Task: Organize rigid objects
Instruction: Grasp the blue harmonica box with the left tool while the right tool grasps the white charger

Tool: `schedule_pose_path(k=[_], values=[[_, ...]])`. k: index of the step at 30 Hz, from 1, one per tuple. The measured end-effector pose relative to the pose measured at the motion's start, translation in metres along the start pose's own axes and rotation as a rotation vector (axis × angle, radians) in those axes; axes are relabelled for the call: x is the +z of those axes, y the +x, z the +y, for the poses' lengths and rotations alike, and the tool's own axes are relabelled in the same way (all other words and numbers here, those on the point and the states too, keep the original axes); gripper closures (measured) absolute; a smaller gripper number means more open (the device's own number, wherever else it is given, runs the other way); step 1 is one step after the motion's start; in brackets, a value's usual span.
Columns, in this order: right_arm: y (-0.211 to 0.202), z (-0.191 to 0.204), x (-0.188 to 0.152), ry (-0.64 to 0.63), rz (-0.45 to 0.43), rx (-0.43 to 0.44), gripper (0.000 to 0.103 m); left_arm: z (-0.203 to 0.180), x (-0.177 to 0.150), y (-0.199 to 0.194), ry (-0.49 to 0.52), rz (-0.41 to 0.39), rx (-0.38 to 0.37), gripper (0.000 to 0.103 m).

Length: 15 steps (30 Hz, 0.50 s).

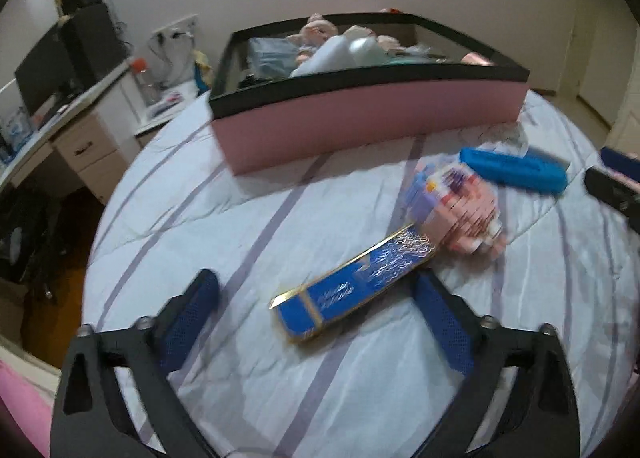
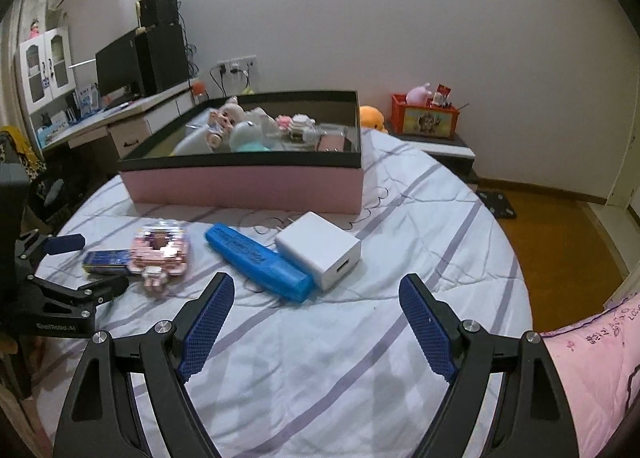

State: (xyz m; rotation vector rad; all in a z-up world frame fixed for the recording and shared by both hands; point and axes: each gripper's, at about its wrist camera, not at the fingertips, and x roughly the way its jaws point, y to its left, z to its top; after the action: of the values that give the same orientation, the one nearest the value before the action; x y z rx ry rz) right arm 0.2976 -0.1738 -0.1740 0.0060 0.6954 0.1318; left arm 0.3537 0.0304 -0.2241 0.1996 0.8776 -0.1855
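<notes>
Both claws are seen spread and empty above the bed (image 2: 320,358) with its pale striped sheet. Between the fingers of the left claw (image 1: 316,300) lies the long blue-and-gold cardboard box (image 1: 348,286), not yet pinched; a pickup appears to be in hand. Ahead of the right claw (image 2: 316,306) lie the blue plastic case (image 2: 258,262) and the white charger block (image 2: 320,248), touching. Farther off stands the pink open bin (image 2: 248,181), judged the destination. Next, closing on the box's narrow sides is called for.

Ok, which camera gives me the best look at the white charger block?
The right wrist view: the white charger block lies sharp and whole on the bedspread, touching the blue case. The left wrist view is blurred and shows no charger; only the case is visible there.
</notes>
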Motion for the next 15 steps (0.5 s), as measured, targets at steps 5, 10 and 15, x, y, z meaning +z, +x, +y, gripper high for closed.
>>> schedule_pose_path(k=[5,10,15], values=[[0.021,-0.009,0.011,0.020,0.055,0.007,0.017,-0.009,0.006,-0.002,0.004,-0.021,0.008,0.070],[0.039,-0.014,0.026,-0.009,0.078,-0.036,0.017,-0.010,-0.004,-0.014,-0.035,-0.033,0.048,0.082],[0.059,-0.017,0.031,-0.023,0.144,0.025,0.017,-0.010,-0.014,-0.020,-0.065,-0.027,0.048,0.082]])
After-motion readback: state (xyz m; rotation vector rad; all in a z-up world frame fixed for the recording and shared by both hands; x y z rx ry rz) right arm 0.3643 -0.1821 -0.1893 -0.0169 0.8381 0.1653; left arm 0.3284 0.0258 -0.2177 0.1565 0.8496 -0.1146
